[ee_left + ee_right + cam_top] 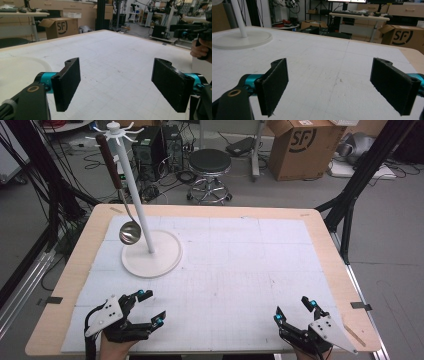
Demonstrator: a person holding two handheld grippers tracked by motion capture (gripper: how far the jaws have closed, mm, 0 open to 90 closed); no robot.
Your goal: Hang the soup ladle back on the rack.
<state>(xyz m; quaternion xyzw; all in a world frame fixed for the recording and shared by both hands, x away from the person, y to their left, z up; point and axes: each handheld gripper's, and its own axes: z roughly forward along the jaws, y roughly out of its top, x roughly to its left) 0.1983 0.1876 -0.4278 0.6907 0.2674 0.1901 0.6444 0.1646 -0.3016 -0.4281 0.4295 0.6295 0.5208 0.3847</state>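
Both pairs of tongs sit low at the near edge of the table, each spread wide with nothing between its flat, matte-black rectangular pads. The left gripper (151,308) rests at about seven o'clock on the white gridded mat (240,270), teal collars behind its fingertips and a grey three-cornered plate on top; the right gripper (294,310) mirrors it at five o'clock, well apart. Out at eleven o'clock stands the white rack (151,252), a broad round disc base with a slim upright pole and a crown of small hooks. From a hook hangs the ladle (129,232), dark brown wooden handle, thin metal shaft, shiny rounded steel bowl dangling just above the base's left rim.
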